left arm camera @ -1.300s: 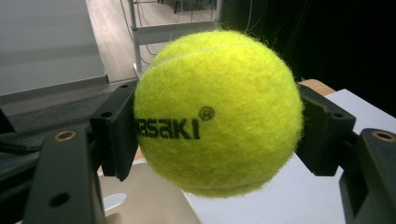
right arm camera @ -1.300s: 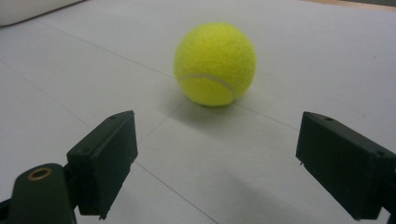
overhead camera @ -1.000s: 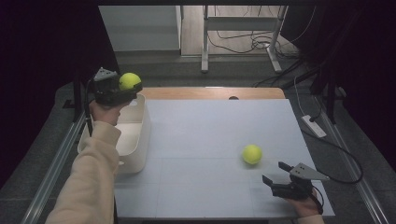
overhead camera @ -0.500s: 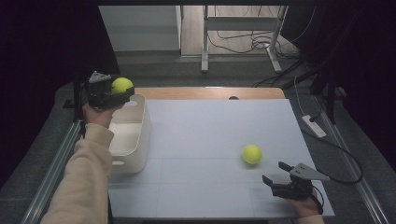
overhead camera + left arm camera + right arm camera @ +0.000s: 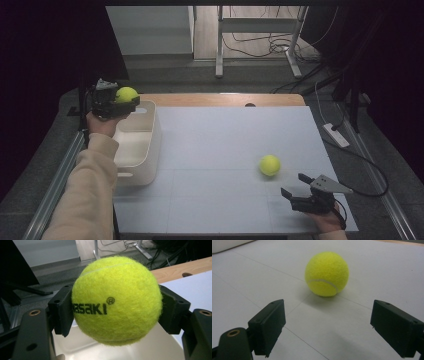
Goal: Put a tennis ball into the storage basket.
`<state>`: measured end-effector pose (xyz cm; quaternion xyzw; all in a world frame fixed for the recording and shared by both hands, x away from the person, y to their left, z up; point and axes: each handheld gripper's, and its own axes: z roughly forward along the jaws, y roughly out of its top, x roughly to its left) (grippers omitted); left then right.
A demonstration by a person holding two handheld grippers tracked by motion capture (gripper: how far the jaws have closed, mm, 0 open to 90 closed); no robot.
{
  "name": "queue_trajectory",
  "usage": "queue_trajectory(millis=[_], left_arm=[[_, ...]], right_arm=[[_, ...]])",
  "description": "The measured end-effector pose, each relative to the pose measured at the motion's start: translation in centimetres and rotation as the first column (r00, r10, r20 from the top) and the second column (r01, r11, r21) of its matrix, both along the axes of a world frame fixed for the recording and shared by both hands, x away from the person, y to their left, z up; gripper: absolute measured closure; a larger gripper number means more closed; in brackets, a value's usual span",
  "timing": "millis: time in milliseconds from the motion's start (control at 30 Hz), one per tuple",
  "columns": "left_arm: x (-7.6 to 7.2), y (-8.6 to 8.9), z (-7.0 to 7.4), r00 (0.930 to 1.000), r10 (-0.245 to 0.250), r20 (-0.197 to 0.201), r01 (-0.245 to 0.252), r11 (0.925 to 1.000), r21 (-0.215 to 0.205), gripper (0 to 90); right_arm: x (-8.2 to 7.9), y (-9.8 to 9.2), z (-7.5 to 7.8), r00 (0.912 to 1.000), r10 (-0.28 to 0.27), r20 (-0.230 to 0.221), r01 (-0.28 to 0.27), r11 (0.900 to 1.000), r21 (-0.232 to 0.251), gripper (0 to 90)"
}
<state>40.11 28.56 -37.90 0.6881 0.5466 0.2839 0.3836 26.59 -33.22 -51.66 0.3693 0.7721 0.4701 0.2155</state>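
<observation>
Since the earlier frames the left gripper has carried its tennis ball a little toward the left and downward, ending over the far end of the white bin, while the right gripper has kept its place near the front right of the surface. In the high view the held ball sits above the bin's far rim, not yet lowered inside, and the bin looks empty as far as its interior can be seen; a second tennis ball lies free on the white surface, just beyond the right gripper and apart from it. In the left gripper view the jaws are clamped on either side of the held tennis ball, which bears black printed lettering, and the pale inner wall of the bin shows directly below it. In the right gripper view the jaws stand wide with nothing between them, and the loose tennis ball rests on the surface ahead, roughly centred between them. I judge the work as under way: the first ball is held over the bin but not released, and the second ball has yet to be grasped and carried across.
</observation>
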Motion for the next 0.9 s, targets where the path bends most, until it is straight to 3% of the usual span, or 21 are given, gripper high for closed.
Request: queue_trajectory(millis=[200,400,467,767,900], left_arm=[[0.2,0.5,-0.5,0.9995,0.014,-0.028,-0.014,0.9998,0.016,26.3],[0.5,1.0,-1.1,0.9959,0.026,-0.087,-0.023,0.999,0.039,26.3],[0.5,1.1,-1.3,0.9947,0.034,-0.097,-0.028,0.9978,0.061,26.3],[0.7,1.3,-1.7,0.9893,0.038,-0.141,-0.028,0.9971,0.071,26.1],[0.7,1.3,-1.7,0.9894,0.039,-0.14,-0.027,0.9963,0.082,26.0]], right_arm=[[0.0,0.0,0.0,1.0,0.0,0.0,0.0,1.0,-0.001,12.6],[0.0,0.1,0.0,1.0,0.003,0.001,-0.003,1.0,-0.008,12.6],[0.0,0.1,0.0,1.0,0.001,0.003,-0.001,1.0,-0.008,12.6],[0.0,0.0,0.0,1.0,0.0,0.001,0.0,1.0,-0.009,12.6],[0.0,0.0,0.0,1.0,-0.003,0.001,0.003,1.0,-0.01,12.7]])
